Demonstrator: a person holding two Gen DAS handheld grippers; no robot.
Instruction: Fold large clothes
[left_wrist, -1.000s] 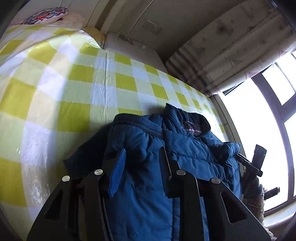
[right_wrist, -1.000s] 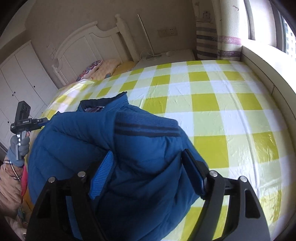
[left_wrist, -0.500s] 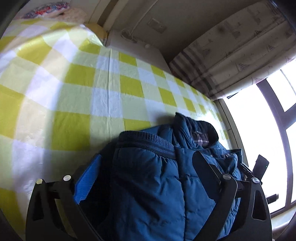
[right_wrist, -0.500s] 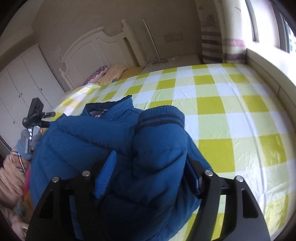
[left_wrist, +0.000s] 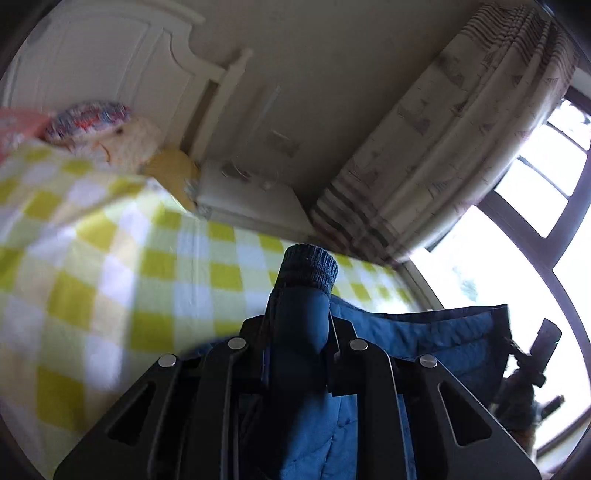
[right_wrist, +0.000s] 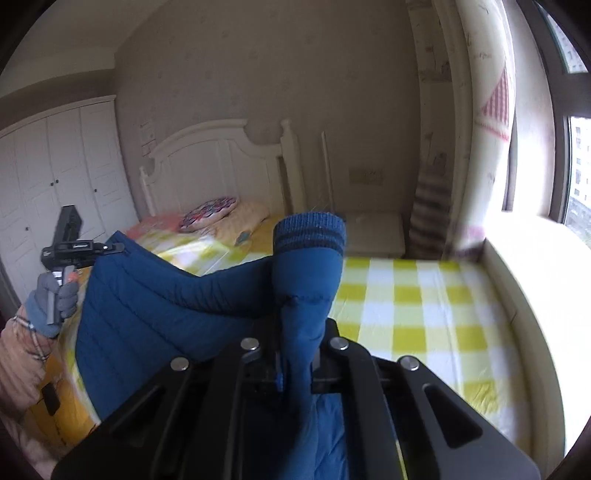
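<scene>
- Jacket (right_wrist: 177, 306), blue and quilted, hangs lifted above the bed (right_wrist: 436, 295) with its yellow-checked cover, most of it at 9 o'clock of the right claw's view.
- Left claw (left_wrist: 297, 354) is closing, its pads already pinching one sleeve just below the dark ribbed cuff (left_wrist: 306, 269), which stands up at 12 o'clock.
- Right claw (right_wrist: 295, 365) is clamped tight on the other sleeve, whose striped cuff (right_wrist: 310, 230) points up too.
- Holding both sleeves near the cuffs probably lets the body drop and spread, ready for laying flat.
- Containers: none appear; the wardrobe (right_wrist: 55, 177) at 10 o'clock is closed, contents unseen.
- Pillow (right_wrist: 210, 212) lies by the headboard (right_wrist: 221, 162).
</scene>
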